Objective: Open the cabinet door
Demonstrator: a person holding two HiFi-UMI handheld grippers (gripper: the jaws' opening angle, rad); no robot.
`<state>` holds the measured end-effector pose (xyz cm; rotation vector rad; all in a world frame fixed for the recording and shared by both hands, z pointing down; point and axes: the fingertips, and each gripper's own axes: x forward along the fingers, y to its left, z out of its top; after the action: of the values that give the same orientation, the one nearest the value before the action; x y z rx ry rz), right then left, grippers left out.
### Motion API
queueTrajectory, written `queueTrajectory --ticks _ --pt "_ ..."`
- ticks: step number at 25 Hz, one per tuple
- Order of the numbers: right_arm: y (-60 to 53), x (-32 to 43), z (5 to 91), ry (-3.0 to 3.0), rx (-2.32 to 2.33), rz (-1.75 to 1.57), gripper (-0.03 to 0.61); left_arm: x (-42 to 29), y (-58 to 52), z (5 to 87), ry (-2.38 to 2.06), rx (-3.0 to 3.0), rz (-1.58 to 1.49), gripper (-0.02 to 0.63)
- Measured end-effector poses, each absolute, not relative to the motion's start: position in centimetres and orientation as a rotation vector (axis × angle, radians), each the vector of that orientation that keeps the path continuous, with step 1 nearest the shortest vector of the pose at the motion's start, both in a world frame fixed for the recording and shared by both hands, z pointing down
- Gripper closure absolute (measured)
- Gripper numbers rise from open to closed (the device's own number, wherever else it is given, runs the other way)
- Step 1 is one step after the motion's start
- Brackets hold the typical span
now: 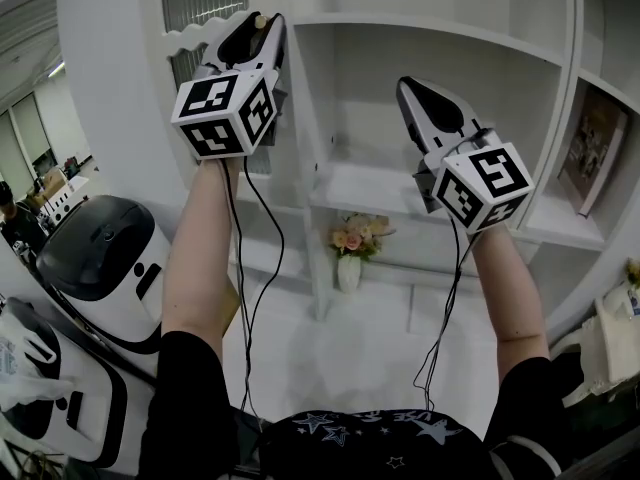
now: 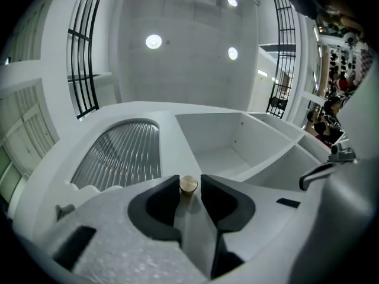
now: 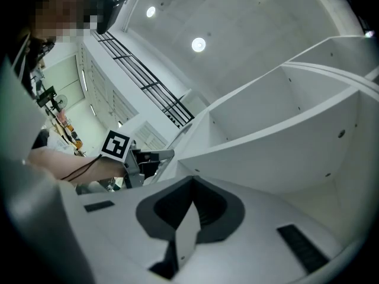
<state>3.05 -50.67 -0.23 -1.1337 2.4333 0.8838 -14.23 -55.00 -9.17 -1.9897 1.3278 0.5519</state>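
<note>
The white cabinet door [image 2: 118, 158] has a ribbed glass panel and a small brass knob [image 2: 188, 185] near its edge. My left gripper [image 2: 189, 189] is raised to the door, and its dark pads hold the knob from both sides. From the head view, the left gripper [image 1: 262, 26] reaches up to the door [image 1: 200, 8] at the top left. My right gripper [image 1: 407, 88] hangs in front of the open shelves, apart from the door. Its jaws [image 3: 190, 185] are shut together with nothing between them.
White open shelves [image 1: 440, 28] fill the middle and right. A small vase of flowers [image 1: 350, 243] stands on a lower shelf, and a book [image 1: 590, 148] leans at the right. A white rounded machine [image 1: 100, 258] stands at the lower left.
</note>
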Motion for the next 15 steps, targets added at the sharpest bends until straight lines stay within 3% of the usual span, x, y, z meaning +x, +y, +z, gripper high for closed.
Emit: queueTrajectory --ticks 2,15 --pt "-50.7 3.3 -0.2 2.436 -1.115 0.869 0.572 -14.5 -55.0 -9.2 1.357 -1.977 0.535 0.518" --pt "-49.2 3.0 -0.3 2.415 -1.159 0.763 0.572 -15.3 -53.2 -9.0 1.304 -2.12 0.478 0.526"
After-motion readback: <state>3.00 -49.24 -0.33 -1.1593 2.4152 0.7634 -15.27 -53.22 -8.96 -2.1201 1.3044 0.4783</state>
